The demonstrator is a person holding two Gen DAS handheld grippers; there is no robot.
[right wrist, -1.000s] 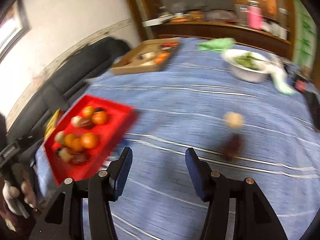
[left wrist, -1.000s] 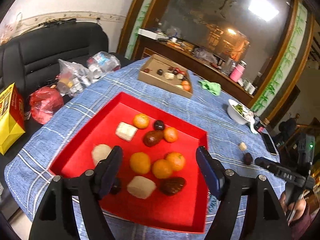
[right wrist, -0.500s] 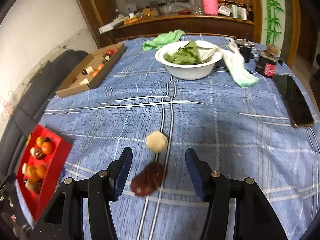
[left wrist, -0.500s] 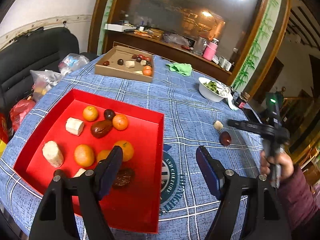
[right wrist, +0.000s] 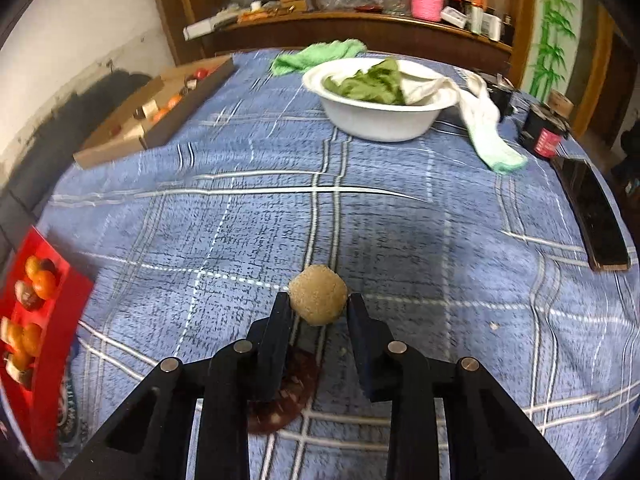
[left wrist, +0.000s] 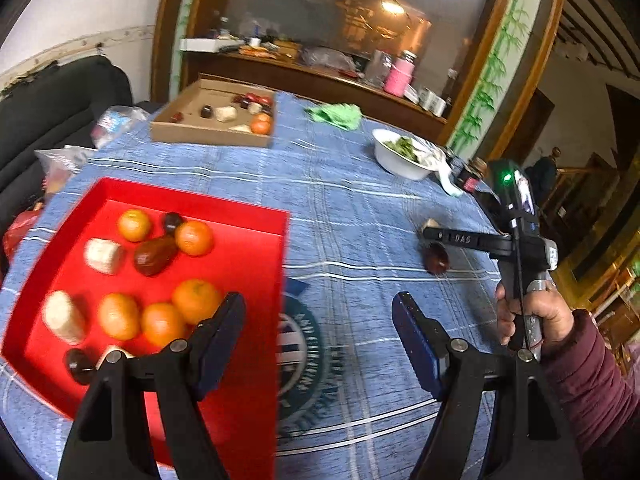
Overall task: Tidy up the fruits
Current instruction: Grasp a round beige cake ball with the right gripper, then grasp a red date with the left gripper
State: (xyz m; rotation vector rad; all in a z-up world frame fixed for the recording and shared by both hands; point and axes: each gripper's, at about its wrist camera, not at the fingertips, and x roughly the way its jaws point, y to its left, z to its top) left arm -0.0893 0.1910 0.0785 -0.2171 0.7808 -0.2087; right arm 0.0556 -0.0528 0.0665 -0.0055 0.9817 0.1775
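Observation:
A red tray [left wrist: 248, 276] on the blue checked tablecloth holds several oranges [left wrist: 194, 237], pale fruit pieces [left wrist: 103, 255] and dark brown fruits [left wrist: 154, 255]. My left gripper [left wrist: 318, 322] is open and empty, low over the tray's right edge. My right gripper [right wrist: 318, 300] has its jaws narrowed around a round tan fruit [right wrist: 318, 299] on the cloth; the fingertips flank it closely, contact unclear. A dark brown fruit [right wrist: 286, 394] lies under the right gripper, also in the left wrist view [left wrist: 436, 258]. The tray shows at the left edge of the right wrist view [right wrist: 52, 320].
A cardboard box [left wrist: 212, 130] with more fruits sits at the far side. A white bowl [right wrist: 376, 114] with greens and a white cloth, a green cloth [right wrist: 320, 54], a dark jar [right wrist: 544, 132] and a black phone [right wrist: 596, 216] lie to the right.
My right gripper moved forward over the dark fruit and narrowed its jaws around the tan fruit. My left gripper swung right, off the tray's middle toward its right edge.

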